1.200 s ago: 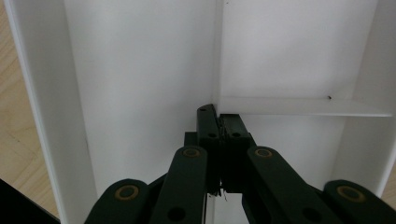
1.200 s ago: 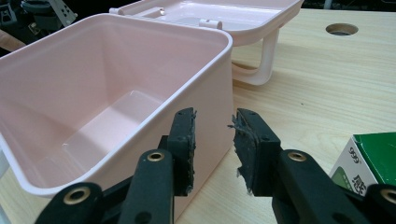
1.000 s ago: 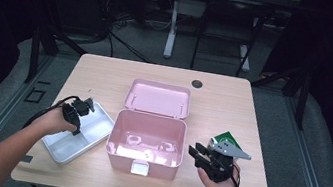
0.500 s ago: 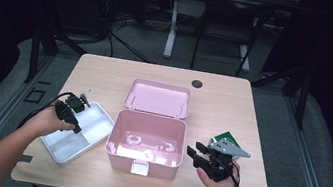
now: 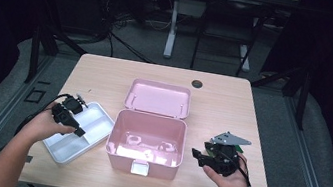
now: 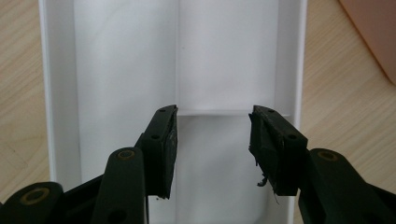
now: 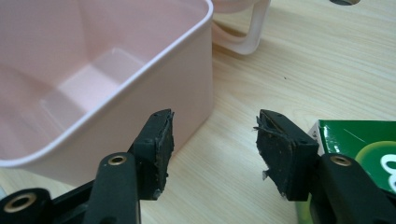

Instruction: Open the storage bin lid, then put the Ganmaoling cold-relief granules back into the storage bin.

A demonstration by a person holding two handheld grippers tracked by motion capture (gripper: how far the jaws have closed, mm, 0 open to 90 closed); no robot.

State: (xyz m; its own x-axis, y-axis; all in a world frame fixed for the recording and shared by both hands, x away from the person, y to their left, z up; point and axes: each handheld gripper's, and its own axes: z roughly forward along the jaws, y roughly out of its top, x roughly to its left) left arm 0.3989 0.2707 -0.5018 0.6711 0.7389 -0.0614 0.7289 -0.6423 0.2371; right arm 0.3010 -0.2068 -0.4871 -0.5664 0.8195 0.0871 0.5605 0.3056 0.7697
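An open pink box (image 5: 144,157) stands at the table's front middle, its lid (image 5: 157,98) lying back behind it. Left of it sits a white divided tray (image 5: 65,147). My left gripper (image 5: 78,131) hovers over the tray; its jaws have just been opening and stand open with nothing between them, only the bare tray floor (image 6: 224,56) below my left gripper (image 6: 214,112). My right gripper (image 5: 197,157) is right of the box, open and empty, jaws just opening too. From my right gripper (image 7: 215,116), the pink box wall (image 7: 187,70) is left and a green carton (image 7: 359,144) right.
A pink handle (image 7: 243,32) hangs at the box's side. A round black grommet (image 5: 197,84) sits in the table's far edge. Bare wood (image 5: 100,80) lies behind the tray and right of the lid. Cables and desk legs stand beyond the table.
My left hand has lifted and drawn back a little to the left over the tray. Both grippers' jaws stand wider apart than before. The right hand has stayed in place.
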